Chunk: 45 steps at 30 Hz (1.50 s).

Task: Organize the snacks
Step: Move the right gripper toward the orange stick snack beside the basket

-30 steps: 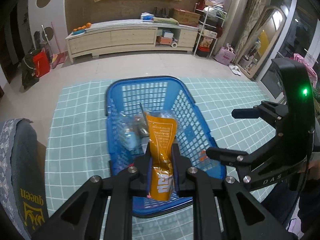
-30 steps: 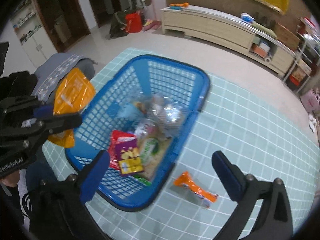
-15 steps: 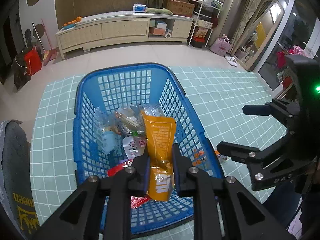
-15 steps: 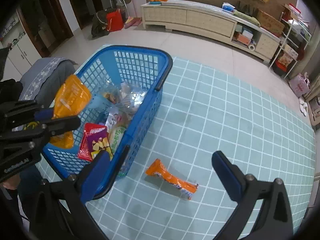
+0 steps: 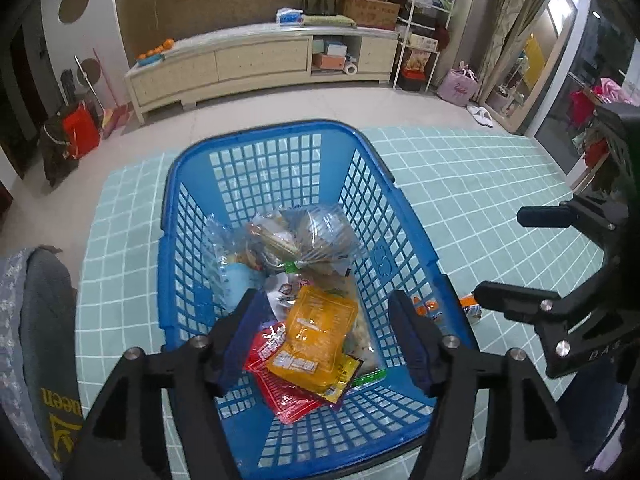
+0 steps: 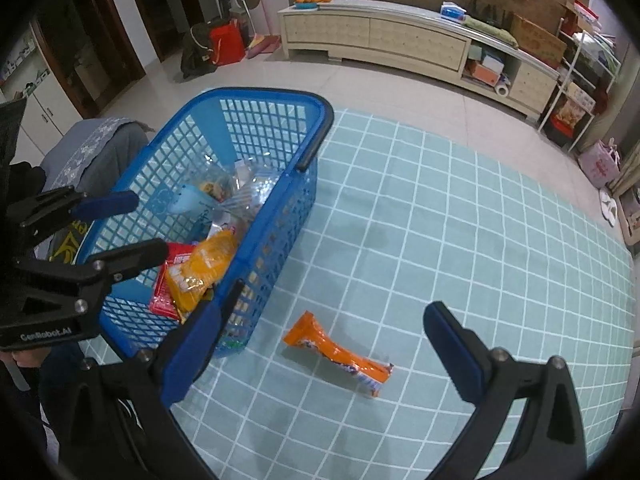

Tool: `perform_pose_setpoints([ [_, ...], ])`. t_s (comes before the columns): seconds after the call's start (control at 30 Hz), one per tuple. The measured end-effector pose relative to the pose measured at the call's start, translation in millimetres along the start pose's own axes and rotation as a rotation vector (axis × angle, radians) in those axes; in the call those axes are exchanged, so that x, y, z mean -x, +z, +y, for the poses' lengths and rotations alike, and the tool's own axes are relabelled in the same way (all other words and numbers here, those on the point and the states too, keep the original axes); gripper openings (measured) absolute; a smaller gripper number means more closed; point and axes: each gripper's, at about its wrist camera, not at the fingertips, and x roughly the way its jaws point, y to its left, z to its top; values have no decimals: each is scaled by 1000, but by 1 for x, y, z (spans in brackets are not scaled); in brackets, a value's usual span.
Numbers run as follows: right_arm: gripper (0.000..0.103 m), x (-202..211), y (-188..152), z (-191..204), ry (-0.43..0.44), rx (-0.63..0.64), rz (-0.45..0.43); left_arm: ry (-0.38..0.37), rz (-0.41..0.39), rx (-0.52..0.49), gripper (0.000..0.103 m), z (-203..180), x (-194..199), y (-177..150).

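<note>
Teal checked mat (image 6: 440,220) fills the floor, and the blue basket (image 5: 384,184) sits near its left edge in the right wrist view, already loaded with a heap of packets. Clear-wrapped snacks (image 5: 304,236) are piled toward the basket's far wall, a red packet (image 5: 276,372) lies by its near wall, and the orange pouch (image 5: 316,336) lies flat on top of that red packet, inside the basket.

Left claw (image 5: 324,336) hangs over the basket's near end, released, its blue pads spread wide with nothing between them. Half a second back those same pads were clenched on the orange pouch, held upright above the basket; now the pouch is down and free of the claw, so that drop is done.

Right claw (image 6: 320,356) is spread wide too, gripping nothing, poised over the mat just beside the basket's right wall. It has closed in on its target since the earlier frame, which now sits larger between the fingers.

That target is the one thing left out, by my reading: a long orange wrapper (image 6: 340,356) lying on the mat, apart from the basket, near its near right corner. Almost there, then; one snack to go.
</note>
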Motion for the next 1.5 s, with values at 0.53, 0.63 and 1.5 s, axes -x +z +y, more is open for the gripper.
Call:
perform_pose_setpoints([
  [0.53, 103, 26, -30, -8, 1, 50, -51, 43, -92, 23, 77, -14, 45, -34],
  [0.63, 103, 29, -41, -6, 8, 87, -65, 68, -99, 35, 77, -19, 53, -46],
  [1.5, 100, -12, -109, -10, 74, 316, -110, 136, -71, 260, 77, -74, 15, -145],
])
